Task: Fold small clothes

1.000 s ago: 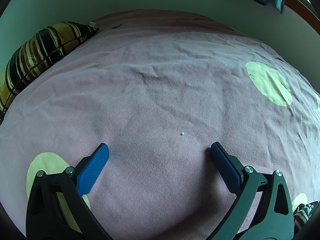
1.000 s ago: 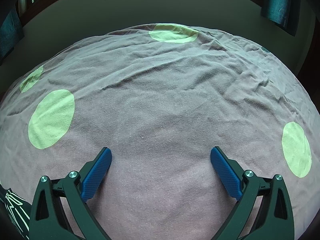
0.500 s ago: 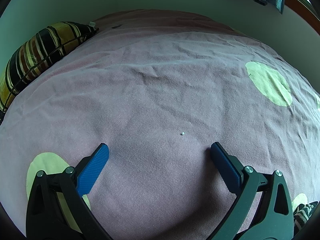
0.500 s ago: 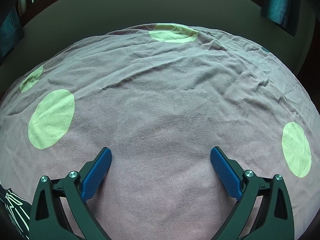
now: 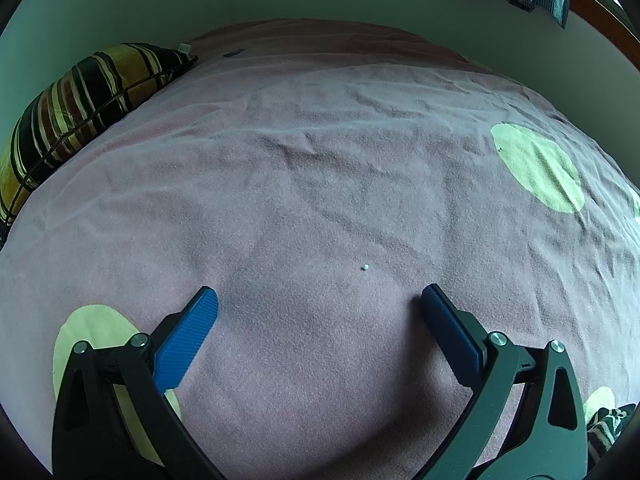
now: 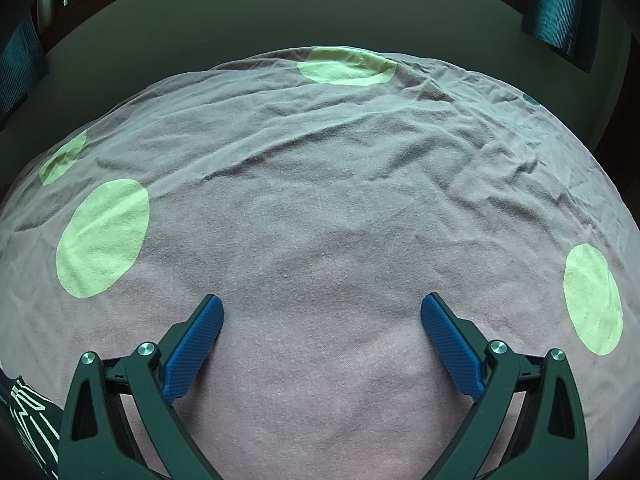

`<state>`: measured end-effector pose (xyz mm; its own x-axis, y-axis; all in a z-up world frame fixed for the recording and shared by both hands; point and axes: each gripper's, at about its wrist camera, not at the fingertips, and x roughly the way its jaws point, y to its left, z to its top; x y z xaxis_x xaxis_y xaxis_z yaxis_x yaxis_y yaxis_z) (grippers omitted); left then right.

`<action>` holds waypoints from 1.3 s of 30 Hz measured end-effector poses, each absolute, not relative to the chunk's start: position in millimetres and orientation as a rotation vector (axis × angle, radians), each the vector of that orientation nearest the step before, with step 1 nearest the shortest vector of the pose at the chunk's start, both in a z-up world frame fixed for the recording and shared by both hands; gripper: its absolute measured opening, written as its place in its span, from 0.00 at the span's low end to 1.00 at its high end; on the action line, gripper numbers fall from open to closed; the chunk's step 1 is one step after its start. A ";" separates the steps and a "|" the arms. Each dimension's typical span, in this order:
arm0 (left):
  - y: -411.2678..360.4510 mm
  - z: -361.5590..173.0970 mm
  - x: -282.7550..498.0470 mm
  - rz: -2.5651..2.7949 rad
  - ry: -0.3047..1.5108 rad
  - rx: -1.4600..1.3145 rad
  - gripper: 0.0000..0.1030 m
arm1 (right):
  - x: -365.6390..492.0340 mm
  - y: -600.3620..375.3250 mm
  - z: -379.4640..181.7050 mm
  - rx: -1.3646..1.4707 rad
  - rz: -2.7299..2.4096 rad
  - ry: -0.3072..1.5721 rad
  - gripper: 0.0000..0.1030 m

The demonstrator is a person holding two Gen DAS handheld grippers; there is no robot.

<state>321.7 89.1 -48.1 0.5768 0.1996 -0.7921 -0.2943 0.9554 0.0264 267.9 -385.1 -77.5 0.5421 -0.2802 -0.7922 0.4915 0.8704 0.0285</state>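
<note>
My left gripper is open over a mauve bedspread with pale green dots, nothing between its blue fingers. My right gripper is open too, above the same bedspread, and holds nothing. A dark garment with pale markings peeks in at the bottom right corner of the left wrist view. The same kind of dark cloth with light green lines shows at the bottom left corner of the right wrist view. Most of it is out of frame.
A striped cushion lies at the far left of the bed against the wall. A tiny white speck sits on the bedspread ahead of the left gripper. Curtains and a window frame stand beyond the bed.
</note>
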 end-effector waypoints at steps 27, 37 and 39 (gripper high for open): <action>88.7 -49.7 317.6 0.285 0.909 -0.121 0.98 | 269.3 -385.8 -77.1 0.260 -0.460 0.884 0.96; 89.9 -50.6 317.6 0.285 0.910 -0.121 0.98 | 269.8 -386.7 -78.2 0.261 -0.460 0.884 0.96; 88.6 -49.3 317.5 0.281 0.905 -0.128 0.98 | 270.1 -386.4 -78.6 0.260 -0.460 0.884 0.96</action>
